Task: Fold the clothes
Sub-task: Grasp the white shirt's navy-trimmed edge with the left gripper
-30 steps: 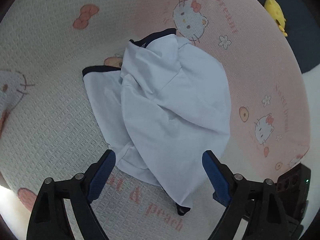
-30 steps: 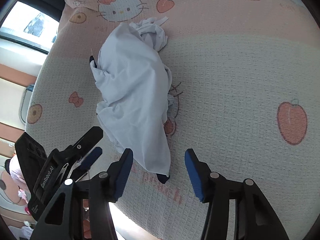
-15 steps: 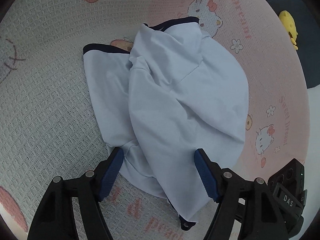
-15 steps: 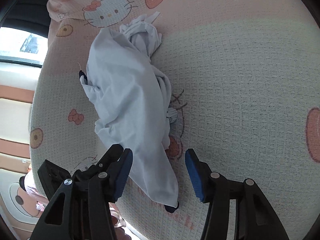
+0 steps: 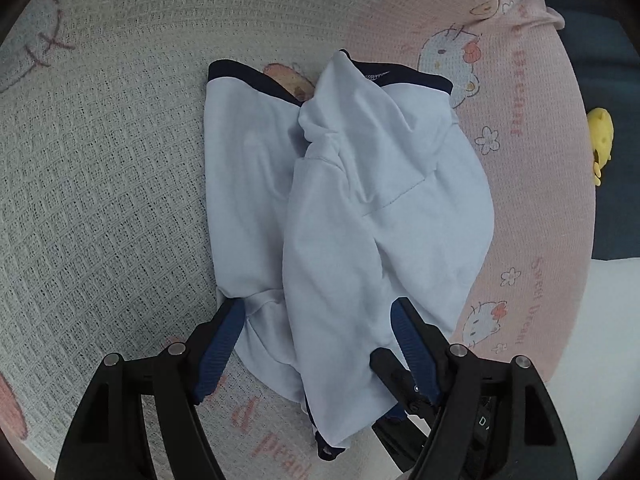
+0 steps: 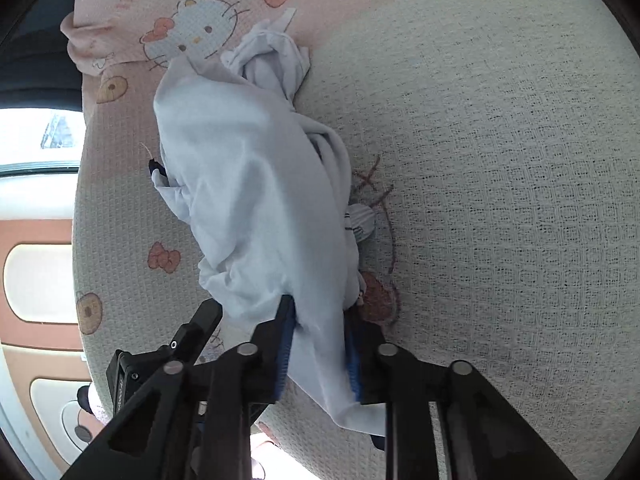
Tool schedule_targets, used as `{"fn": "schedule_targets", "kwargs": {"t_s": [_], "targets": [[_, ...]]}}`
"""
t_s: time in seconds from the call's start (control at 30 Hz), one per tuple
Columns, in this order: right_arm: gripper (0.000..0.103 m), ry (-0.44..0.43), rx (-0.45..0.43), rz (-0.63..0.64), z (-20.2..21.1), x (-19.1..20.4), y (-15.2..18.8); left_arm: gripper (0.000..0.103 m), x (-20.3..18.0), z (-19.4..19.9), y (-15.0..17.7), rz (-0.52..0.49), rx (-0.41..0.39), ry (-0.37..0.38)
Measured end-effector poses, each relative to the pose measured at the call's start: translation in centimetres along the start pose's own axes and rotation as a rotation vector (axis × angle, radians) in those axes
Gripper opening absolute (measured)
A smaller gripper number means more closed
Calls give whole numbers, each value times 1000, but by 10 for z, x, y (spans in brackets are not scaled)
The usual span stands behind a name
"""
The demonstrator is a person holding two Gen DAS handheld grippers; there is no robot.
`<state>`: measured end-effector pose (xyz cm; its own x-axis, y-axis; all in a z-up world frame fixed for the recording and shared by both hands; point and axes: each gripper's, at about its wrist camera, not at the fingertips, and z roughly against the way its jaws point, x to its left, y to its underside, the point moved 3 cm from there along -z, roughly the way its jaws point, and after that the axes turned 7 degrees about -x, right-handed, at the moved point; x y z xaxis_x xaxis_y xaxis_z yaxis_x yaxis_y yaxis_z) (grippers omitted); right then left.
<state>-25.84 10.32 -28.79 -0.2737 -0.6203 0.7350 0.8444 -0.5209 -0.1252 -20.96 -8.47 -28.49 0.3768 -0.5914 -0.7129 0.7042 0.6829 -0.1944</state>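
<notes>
Right gripper (image 6: 318, 350) clenched on near tail of crumpled white garment (image 5: 340, 216), long axis running straight ahead; left gripper (image 5: 316, 344) agape astride it.

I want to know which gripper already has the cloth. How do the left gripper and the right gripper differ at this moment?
The left gripper has its jaws wide open, one on each side of the pale blue garment; the right gripper has its jaws closed on a fold of that garment. The left grips nothing yet; the right pinches the cloth near its lower end. Both have blue pads and black frames, low over the patterned blanket.
</notes>
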Motion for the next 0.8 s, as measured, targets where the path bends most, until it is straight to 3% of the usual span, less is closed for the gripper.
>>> {"fn": "schedule_targets", "kwargs": {"t_s": [0.1, 0.13, 0.17, 0.27, 0.3, 0.53, 0.67, 0.8], "targets": [[11, 74, -39, 116, 4, 19, 2, 74, -11, 1, 9, -33, -4, -31], [11, 97, -51, 158, 7, 25, 4, 65, -14, 1, 12, -40, -7, -41], [8, 113, -54, 195, 9, 29, 6, 48, -17, 1, 16, -48, -4, -56], [6, 143, -59, 260, 14, 37, 7, 26, -25, -1, 28, -77, 6, -95], [5, 146, -55, 262, 15, 36, 7, 22, -28, -2, 33, -90, 10, -100], [3, 143, -50, 251, 24, 29, 1, 17, -62, 3, 66, -186, 21, -82], [3, 149, -55, 238, 44, 10, -2, 16, -79, 1, 93, -202, 67, -32], [3, 154, -67, 244, 67, -5, -3, 16, -90, 0, 120, -217, 48, -51]]}}
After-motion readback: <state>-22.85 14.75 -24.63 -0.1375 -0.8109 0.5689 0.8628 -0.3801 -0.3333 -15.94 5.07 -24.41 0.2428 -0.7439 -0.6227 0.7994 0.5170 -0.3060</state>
